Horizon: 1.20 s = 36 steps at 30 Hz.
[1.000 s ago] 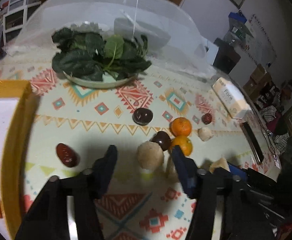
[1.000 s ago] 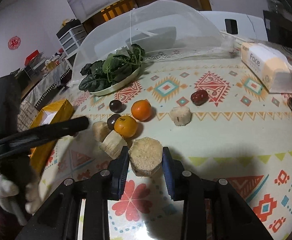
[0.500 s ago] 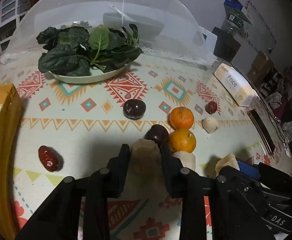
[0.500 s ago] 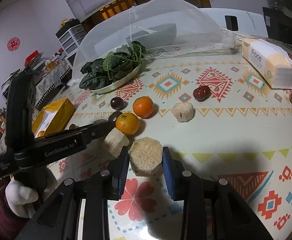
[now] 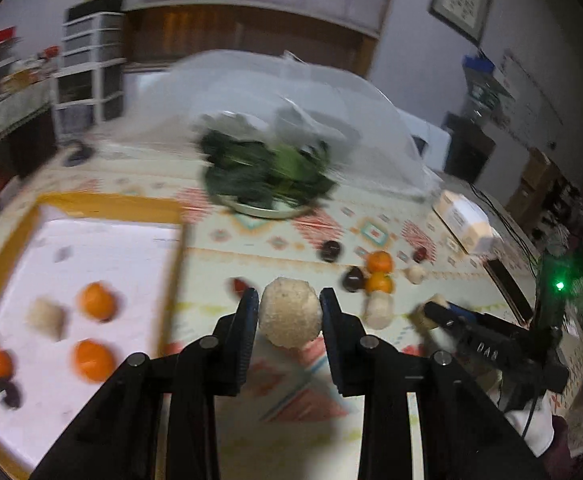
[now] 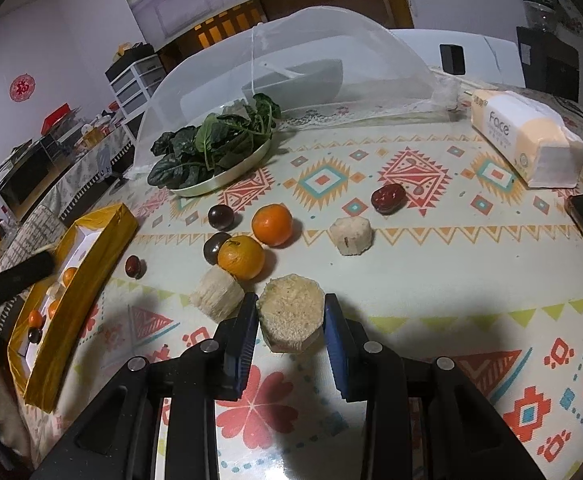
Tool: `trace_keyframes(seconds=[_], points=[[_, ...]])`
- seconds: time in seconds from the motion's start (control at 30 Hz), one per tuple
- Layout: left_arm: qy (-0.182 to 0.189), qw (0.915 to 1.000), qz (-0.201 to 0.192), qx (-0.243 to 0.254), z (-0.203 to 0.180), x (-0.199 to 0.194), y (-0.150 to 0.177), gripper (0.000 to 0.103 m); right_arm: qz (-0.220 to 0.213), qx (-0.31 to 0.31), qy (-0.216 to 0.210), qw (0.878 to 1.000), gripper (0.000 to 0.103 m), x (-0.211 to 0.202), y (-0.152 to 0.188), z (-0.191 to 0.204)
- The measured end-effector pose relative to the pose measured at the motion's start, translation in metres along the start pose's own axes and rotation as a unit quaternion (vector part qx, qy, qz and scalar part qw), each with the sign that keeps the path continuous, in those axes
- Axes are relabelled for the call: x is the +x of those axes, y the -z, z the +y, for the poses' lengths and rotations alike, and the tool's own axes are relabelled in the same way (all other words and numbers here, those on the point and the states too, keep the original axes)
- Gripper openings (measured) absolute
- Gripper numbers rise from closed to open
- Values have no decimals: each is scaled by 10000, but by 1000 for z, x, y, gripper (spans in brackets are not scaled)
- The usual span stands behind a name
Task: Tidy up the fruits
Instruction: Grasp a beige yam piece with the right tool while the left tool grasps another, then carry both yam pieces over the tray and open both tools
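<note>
Two grippers, each clamped on a pale cut chunk: left gripper (image 5: pixel 289 312) on the rounded chunk (image 5: pixel 289 312), right gripper (image 6: pixel 291 320) on the faceted chunk (image 6: pixel 291 314). Both chunks look stiff, light and rough-sided, so flank grips should hold.

Indoor lighting is dim and cool, both fisheye views curve and darken at the corners, the left wrist view is motion-blurred throughout, and the right wrist view is sharp with dark shadows on the bench (image 6: pixel 471 280).
</note>
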<state>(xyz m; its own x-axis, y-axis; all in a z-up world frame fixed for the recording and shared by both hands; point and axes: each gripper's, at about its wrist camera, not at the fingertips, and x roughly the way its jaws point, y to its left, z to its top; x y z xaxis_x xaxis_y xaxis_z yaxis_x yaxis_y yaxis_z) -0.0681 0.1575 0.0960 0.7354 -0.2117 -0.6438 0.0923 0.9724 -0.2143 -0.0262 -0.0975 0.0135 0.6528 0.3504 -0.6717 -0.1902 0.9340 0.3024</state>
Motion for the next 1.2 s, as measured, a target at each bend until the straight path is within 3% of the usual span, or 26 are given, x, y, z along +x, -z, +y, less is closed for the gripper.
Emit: trace_keyframes(seconds=[0.13,0.3,0.5,0.83,1.2], points=[[-579,9974,-284,-321,47,-35,10,31,-30,-111,69,9999,35,-3,-1,10],[-847,9920,-322,-881,103,-54,24,31,-50,-330,-247,9991,35,-18,-2,55],[-966,9878,-284,-1190,137,-61,37,31,18,-861,-815,9930,35,-24,-2,134],[-1080,9833,-158,-1458,171,-60,52,31,505,-1496,-1583,9747,35,11,20,242],[-960,9798,-147,-1749,191,-61,53,31,757,-2144,-1538,9616,35,44,42,303]])
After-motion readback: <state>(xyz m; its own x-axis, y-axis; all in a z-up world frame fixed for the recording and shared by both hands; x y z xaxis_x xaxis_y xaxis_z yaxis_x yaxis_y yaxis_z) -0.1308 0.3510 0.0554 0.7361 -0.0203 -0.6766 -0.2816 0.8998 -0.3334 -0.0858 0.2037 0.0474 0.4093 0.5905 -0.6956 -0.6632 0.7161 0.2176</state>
